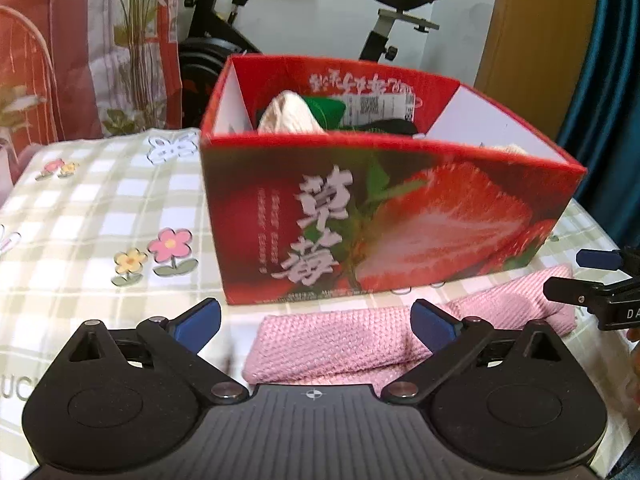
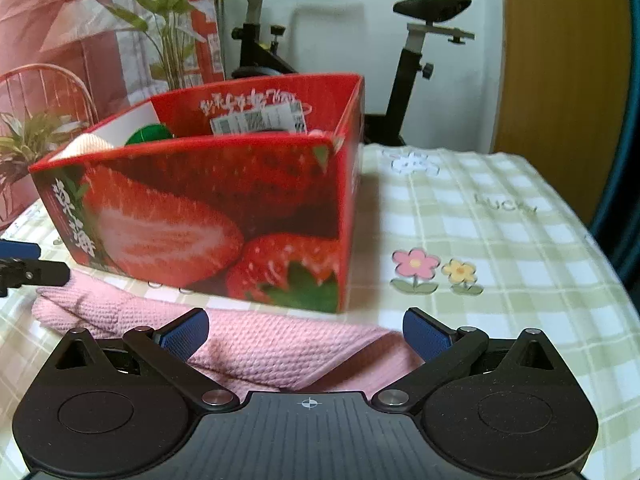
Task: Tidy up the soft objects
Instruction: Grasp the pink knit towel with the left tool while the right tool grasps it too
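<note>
- Pink knitted cloth (image 1: 340,344) lies flat on the checked tablecloth (image 1: 100,200), directly in front of the red strawberry box (image 1: 380,220) and just beside its near wall; whether it touches the box base I cannot tell.
- Long axis: runs side to side along the box front, roughly parallel to that wall. In the right wrist view the cloth (image 2: 260,344) looks folded, with a diagonal fold edge near its right end.
- Left gripper (image 1: 316,322): fingers wide apart, nothing clamped. The cloth's left end sits between and just beyond the blue pads (image 1: 200,320), below the fingertips — pads not pressing on it.
- Right gripper (image 2: 306,332): fingers likewise wide apart, empty. The cloth's right portion lies between the two pads, its folded corner close to the right pad.
- Each hand is nearer its own end of the cloth; the right gripper's tips show at the right edge of the left wrist view, over the far end.
- Box already holds soft items — a cream piece (image 1: 288,116), something green (image 1: 324,108) and something dark.
- Judgement: a two-handed pick at both ends looks likely, then a lift over the near wall. Closing across the short axis should gather the knit; risk is the pads catching only the top layer.
</note>
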A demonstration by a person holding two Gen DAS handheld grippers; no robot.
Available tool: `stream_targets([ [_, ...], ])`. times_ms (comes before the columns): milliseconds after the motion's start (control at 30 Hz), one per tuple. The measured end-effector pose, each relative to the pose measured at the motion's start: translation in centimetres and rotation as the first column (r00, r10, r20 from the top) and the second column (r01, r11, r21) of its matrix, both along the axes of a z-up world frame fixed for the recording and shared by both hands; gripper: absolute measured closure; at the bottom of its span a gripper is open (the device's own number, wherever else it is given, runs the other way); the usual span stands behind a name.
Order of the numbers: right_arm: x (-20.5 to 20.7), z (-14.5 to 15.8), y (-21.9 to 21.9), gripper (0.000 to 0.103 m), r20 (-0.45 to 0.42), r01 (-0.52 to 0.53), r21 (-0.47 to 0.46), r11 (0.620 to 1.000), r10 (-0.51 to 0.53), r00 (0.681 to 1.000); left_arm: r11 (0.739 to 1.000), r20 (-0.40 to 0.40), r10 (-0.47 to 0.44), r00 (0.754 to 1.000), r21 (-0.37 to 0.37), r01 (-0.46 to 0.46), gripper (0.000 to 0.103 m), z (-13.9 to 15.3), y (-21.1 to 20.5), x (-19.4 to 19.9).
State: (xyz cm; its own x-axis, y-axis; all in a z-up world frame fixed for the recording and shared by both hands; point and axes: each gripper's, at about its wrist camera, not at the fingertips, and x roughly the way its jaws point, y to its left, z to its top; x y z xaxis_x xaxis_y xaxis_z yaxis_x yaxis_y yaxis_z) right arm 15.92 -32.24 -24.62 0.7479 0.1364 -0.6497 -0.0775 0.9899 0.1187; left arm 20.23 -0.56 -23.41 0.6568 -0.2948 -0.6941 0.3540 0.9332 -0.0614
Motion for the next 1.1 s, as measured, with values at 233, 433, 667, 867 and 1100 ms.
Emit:
stream_targets([
  [233, 0.5, -2.0, 0.9, 0.004, -0.04, 0.002, -0.008, 1.0, -0.002, 0.999, 0.999, -0.038, -0.032, 0.999, 0.018, 0.033, 0.023, -2.0, -0.7, -0.2],
  [433, 0.1, -2.6, 1.3, 0.006, -0.024, -0.021, -0.034, 0.999, 0.02, 1.0, 1.0, -0.033, -0.011, 0.999, -0.028, 0.01, 0.034, -2.7, -0.1, -1.1],
  [667, -0.6, -2.4, 1.6, 0.027, 0.001, -0.049, -0.035, 0.998, 0.049, 0.999, 0.998, -0.002, -0.023, 1.0, -0.056, 0.023, 0.051, -3.2, -0.3, -2.6],
  [867, -0.9, -2.2, 2.1, 0.045, 0.023, -0.098, -0.046, 0.994, 0.099, 0.995, 0.997, 0.027, -0.017, 0.999, -0.076, 0.019, 0.051, -3.7, 0.0, -3.2],
  [1100, -1.1, -2.1, 2.4, 0.054, 0.036, -0.133, -0.049, 0.99, 0.134, 0.99, 0.997, 0.064, -0.015, 0.998, -0.076, 0.02, 0.051, -3.9, 0.0, -3.7],
])
